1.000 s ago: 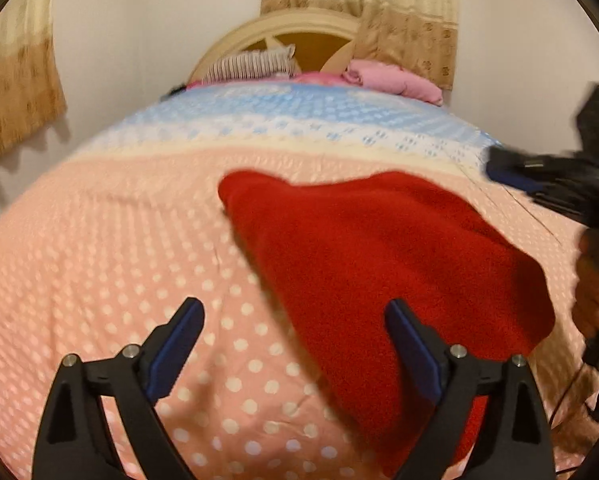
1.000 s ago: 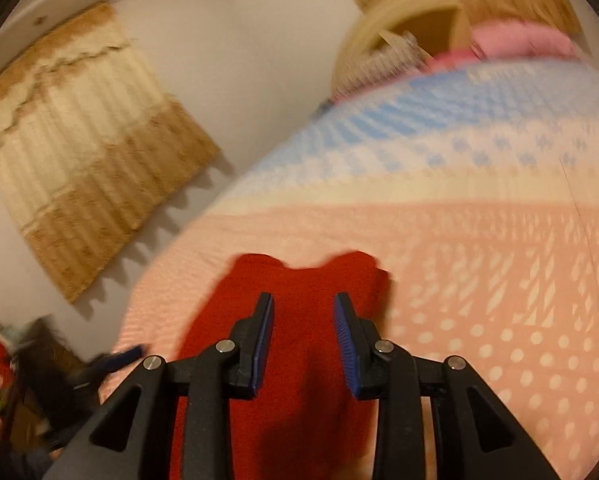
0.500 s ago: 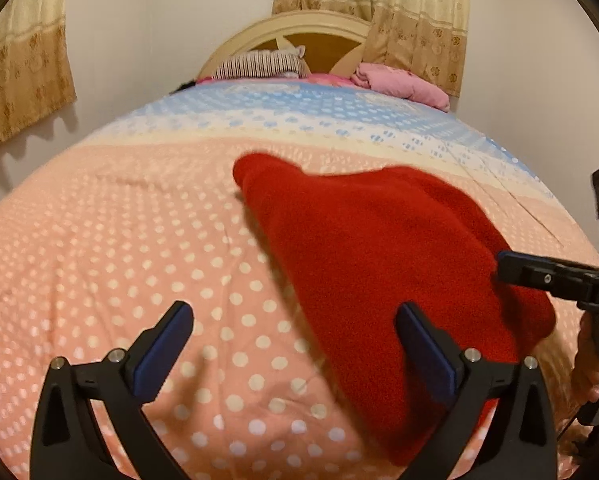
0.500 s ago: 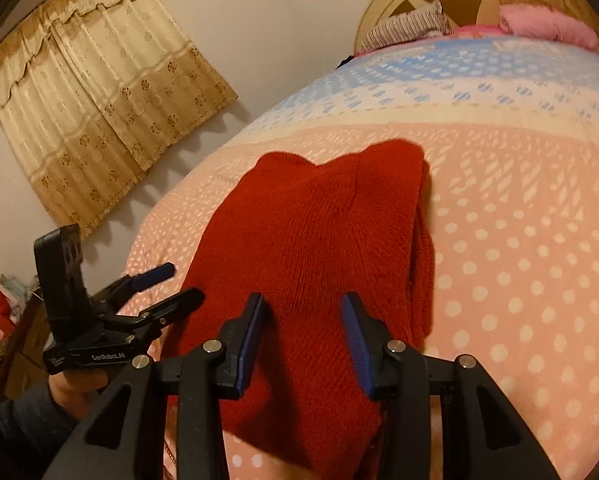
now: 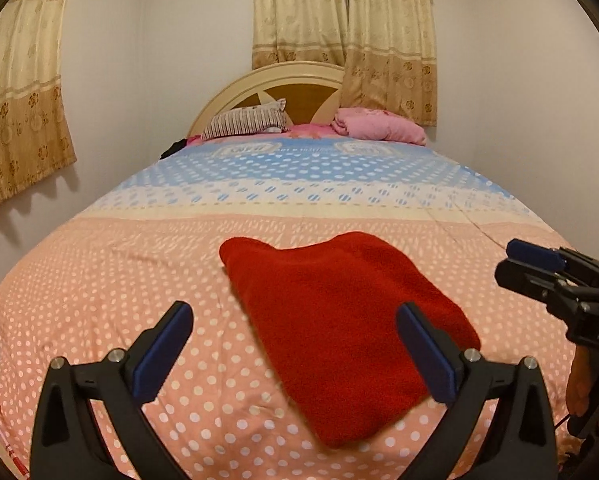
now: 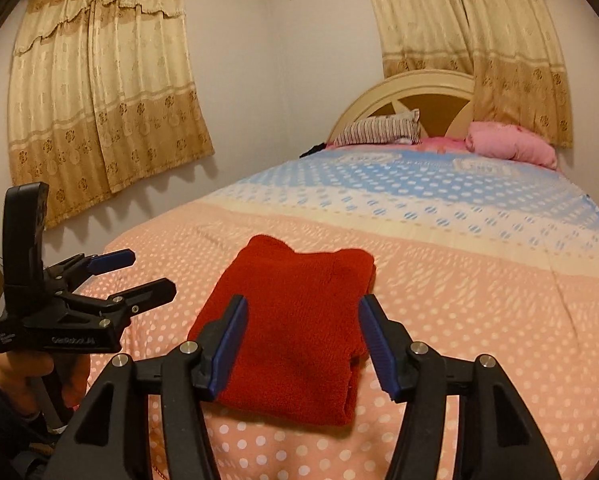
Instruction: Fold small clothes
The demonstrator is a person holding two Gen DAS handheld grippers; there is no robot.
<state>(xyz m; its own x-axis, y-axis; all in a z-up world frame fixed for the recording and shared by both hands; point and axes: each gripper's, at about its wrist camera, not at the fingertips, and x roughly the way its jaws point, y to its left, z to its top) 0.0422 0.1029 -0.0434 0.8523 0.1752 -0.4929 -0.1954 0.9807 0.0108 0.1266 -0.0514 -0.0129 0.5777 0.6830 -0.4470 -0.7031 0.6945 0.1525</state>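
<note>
A red knitted garment point(image 5: 339, 320) lies folded into a rough rectangle on the pink dotted bedspread point(image 5: 119, 288) near the foot of the bed. It also shows in the right wrist view point(image 6: 295, 328). My left gripper point(image 5: 295, 352) is open and empty, held above and short of the garment. My right gripper point(image 6: 303, 344) is open and empty, raised just before the garment's near edge. The right gripper also shows at the right edge of the left wrist view point(image 5: 539, 268), and the left gripper at the left of the right wrist view point(image 6: 135, 276).
A striped pillow point(image 5: 245, 122) and a pink blanket point(image 5: 379, 128) lie at the headboard point(image 5: 275, 84). Curtains point(image 6: 103, 100) hang on the left wall and behind the bed. The bed's foot edge is close below both grippers.
Both grippers have pulled back and up from the garment. The right gripper's jaws have opened wider. The garment lies still, folded.
</note>
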